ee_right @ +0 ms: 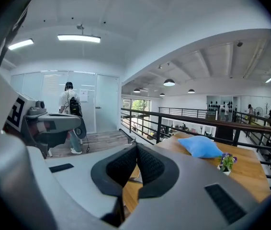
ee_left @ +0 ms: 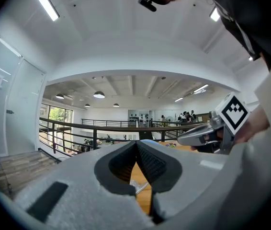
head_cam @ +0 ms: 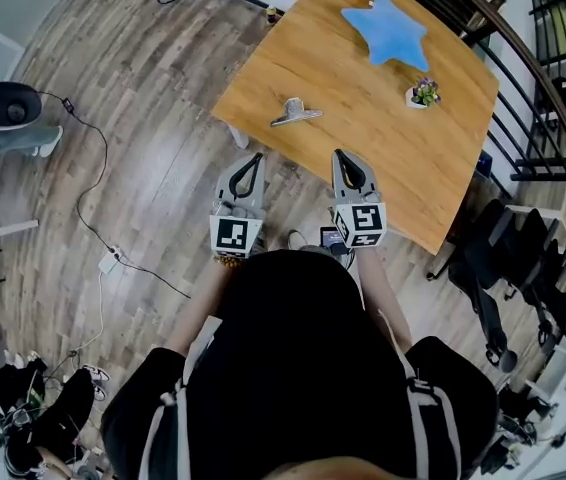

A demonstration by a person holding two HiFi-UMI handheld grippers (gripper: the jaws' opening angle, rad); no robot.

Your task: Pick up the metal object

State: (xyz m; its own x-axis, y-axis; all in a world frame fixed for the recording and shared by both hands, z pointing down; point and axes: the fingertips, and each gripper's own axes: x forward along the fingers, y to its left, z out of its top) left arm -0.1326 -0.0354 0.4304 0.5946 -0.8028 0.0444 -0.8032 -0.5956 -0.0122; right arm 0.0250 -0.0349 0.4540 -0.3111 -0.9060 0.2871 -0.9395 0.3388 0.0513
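Your left gripper (head_cam: 253, 161) is closed. In the left gripper view its dark ribbed pads (ee_left: 151, 163) meet at the tips w/ nothing between them. Your right gripper (head_cam: 342, 158) is closed too, w/ its pads (ee_right: 150, 165) together & empty. You hold the 2 side by side in front of you, both aimed toward the light-brown wooden table (head_cam: 383, 158).

In the head view the left gripper's tips sit over the grey-brown plank floor (head_cam: 153, 168), just off the table's near edge. The right gripper's tips overlap that edge.

The shiny silver metal clip (head_cam: 295, 114) lies flat on the table near its left corner. It's ahead of the left gripper & apart from both, w/ nothing touching it. In the left gripper view a sliver of it (ee_left: 142, 188) shows below the closed pads.

Farther back on the table is a blue star-shaped cushion (head_cam: 388, 30). A small white pot w/ purple flowers (head_cam: 423, 94) stands nearer the right edge, well apart from the clip.

On the floor to your left a black cable (head_cam: 88, 183) runs to a white power strip (head_cam: 110, 261).
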